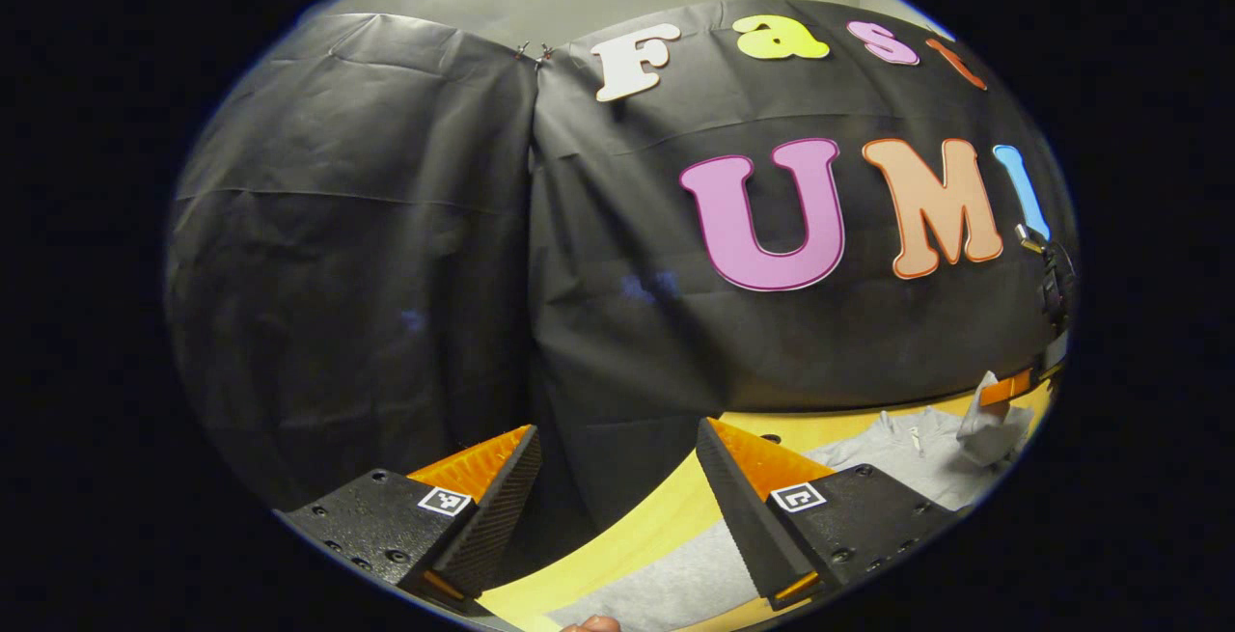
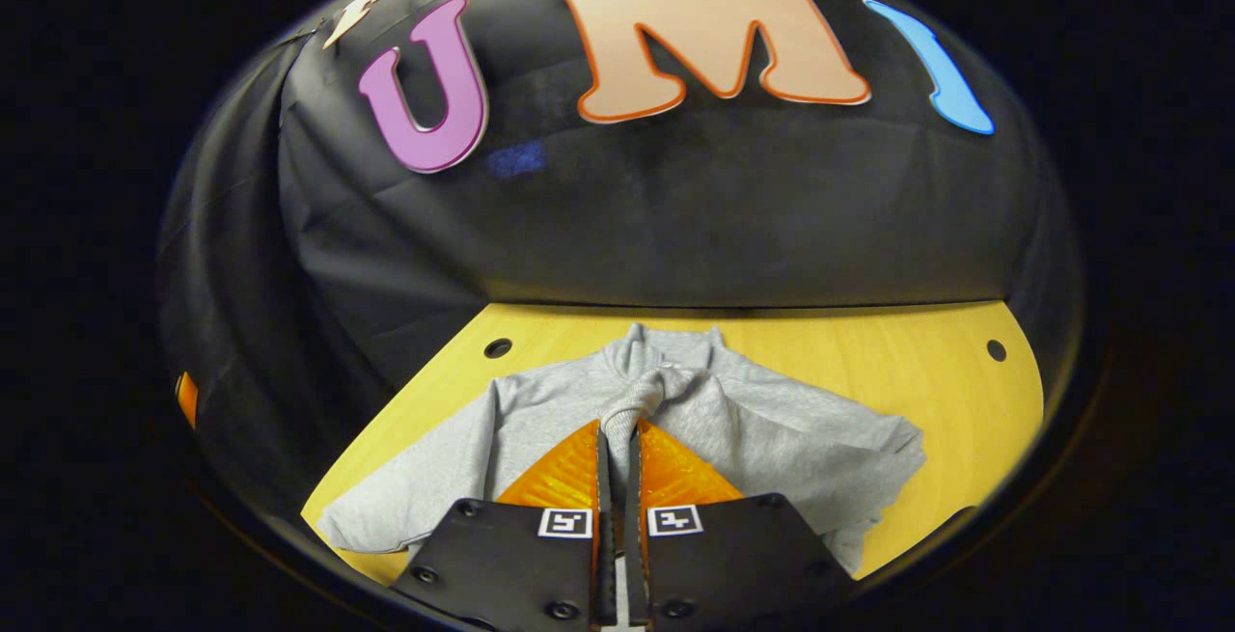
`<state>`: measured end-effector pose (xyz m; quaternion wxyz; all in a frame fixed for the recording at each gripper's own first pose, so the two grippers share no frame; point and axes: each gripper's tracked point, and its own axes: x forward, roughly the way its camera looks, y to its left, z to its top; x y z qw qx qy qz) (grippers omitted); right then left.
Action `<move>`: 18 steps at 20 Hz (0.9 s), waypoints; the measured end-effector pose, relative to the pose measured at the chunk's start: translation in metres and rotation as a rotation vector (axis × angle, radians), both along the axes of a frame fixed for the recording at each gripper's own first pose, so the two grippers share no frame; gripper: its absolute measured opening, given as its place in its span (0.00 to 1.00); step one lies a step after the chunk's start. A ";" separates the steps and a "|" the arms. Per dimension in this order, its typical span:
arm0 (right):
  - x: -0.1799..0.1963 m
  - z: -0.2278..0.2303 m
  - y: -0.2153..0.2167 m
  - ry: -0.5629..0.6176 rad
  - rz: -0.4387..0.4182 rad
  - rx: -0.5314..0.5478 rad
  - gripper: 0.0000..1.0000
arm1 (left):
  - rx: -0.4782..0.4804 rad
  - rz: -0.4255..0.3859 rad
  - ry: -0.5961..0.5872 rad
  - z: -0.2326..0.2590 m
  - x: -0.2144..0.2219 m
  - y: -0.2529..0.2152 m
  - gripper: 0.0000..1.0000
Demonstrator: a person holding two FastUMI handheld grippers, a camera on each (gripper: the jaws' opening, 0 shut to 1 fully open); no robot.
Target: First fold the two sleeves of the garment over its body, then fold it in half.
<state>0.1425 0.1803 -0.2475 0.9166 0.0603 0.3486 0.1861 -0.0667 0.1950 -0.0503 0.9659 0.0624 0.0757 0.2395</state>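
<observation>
The booth wall [image 2: 675, 217] takes up the upper half of the right gripper view and most of the left gripper view, its black cloth creased and hanging down to the table edge. Below it lies the table [image 2: 868, 352], a pale wooden top with a dark round hole near each far corner, at about 10 and 2 o'clock of the garment. The garment [image 2: 772, 439], a grey top, lies spread on the table in the right gripper view, collar toward the wall at 12 o'clock. One sleeve [image 2: 425, 487] stretches out flat toward 8 o'clock, reaching near the table's edge; the side at 3 o'clock is bunched and rumpled, and how that sleeve lies cannot be told. In the left gripper view the garment [image 1: 897, 463] shows at 4 o'clock, with more grey cloth running between the fingers at 6 o'clock. The right gripper [image 2: 617, 463] sits at 6 o'clock of its own view, over the middle of the garment, its fingers drawn together and pinching a raised strip of grey cloth that runs up toward the collar. In the left gripper view that same gripper [image 1: 1003, 391] shows small at 4 o'clock, with a peak of lifted cloth under it. The left gripper [image 1: 617, 478] has its fingers wide apart with nothing between them, over the near edge of the table and pointing at the wall.
</observation>
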 end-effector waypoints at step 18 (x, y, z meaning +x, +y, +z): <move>-0.044 -0.070 0.122 0.189 0.178 0.035 0.28 | 0.008 0.163 0.128 -0.044 -0.071 0.077 0.96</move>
